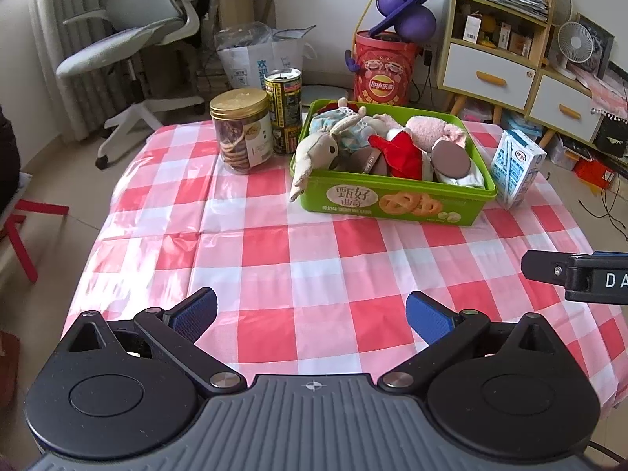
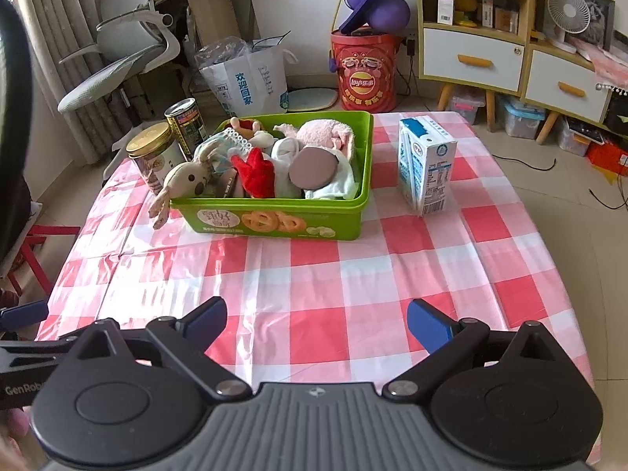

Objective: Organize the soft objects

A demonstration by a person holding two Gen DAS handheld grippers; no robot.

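Two grippers, left [image 1: 312,316] and right [image 2: 316,324], gape wide, empty; one toy-filled bin [image 1: 392,200] at twelve o'clock on checked cloth [image 1: 274,259].

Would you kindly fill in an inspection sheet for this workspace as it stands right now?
Surface: table under a red-and-white checked cloth, wrinkled at its left side.
Job's things: soft toys piled in the green tin; the beige plush droops over its left rim.
Clutter: biscuit jar, drink can and milk carton beside the tin.
Grippers: left hand-held gripper and right hand-held gripper both open, empty, above the cloth.
Cables: black leads on the floor at right.
Surroundings: office chair, shelf unit, red bucket.
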